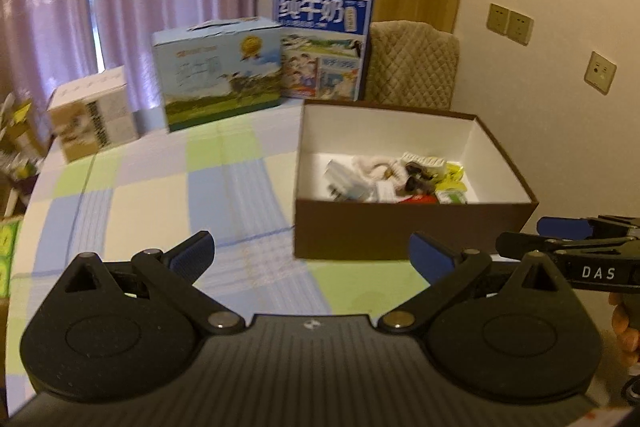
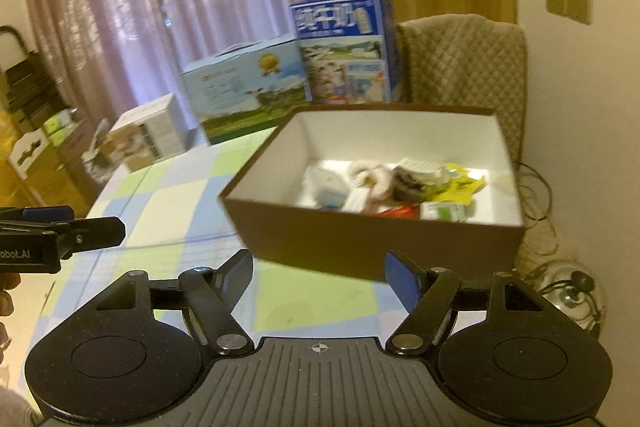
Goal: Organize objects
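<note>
- The brown box [image 2: 372,243] sits at the table's [image 1: 152,195] right edge, with small mixed items [image 2: 396,187] piled inside.
- My left tool [image 1: 312,255] and right tool [image 2: 318,273] hover before it, both spread wide and empty.
- Milk cartons [image 1: 218,75] line the far edge.

Your left claw [image 1: 312,257] hangs with its jaws spread wide, nothing between them. Your right claw [image 2: 318,277] is likewise parted and empty (its fingers less far apart), with your right hand [image 1: 624,327] visible at four o'clock.
</note>
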Tool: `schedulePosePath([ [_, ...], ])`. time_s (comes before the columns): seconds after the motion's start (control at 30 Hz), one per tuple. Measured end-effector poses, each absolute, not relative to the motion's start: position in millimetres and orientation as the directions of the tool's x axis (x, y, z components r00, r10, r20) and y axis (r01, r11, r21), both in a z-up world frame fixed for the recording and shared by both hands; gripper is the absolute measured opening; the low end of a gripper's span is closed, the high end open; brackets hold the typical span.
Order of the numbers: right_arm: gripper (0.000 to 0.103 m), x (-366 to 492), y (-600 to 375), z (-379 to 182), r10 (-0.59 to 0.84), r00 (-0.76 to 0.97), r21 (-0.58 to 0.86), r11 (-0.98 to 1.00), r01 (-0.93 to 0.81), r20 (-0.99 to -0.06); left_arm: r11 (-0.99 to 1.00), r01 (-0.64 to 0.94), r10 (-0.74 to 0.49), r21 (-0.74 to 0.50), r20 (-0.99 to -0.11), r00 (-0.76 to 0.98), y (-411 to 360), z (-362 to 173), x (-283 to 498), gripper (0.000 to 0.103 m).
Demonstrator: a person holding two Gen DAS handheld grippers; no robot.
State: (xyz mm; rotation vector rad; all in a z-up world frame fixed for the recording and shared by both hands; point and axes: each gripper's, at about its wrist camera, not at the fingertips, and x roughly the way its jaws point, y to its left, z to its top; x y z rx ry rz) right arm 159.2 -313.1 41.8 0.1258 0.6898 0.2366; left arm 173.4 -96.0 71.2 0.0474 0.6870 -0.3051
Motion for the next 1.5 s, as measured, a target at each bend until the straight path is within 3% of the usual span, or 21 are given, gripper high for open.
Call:
schedulePosePath([
  [0.3, 0.071, 141, -282, 11, 0.320, 0.695, 0.233, 0.947, -0.220, -0.643, 0.984, 0.176, -0.157, -0.037, -0.649, 0.745, -49, 51, 135, 0.102],
  [0.63, 0.071, 142, -253, -23, 0.374, 0.642, 0.245, 0.927, -0.284, -0.669, 0.997, 0.041, -0.072, -0.059, -0.727, 0.682, -11, 6, 125, 0.102],
  [1.5, 0.071, 133, -209, -67, 0.434, 0.521, 0.218, 0.879, -0.424, -0.735, 0.997, -0.068, 0.061, 0.025, -0.800, 0.597, 15, -38, 100, 0.102],
])
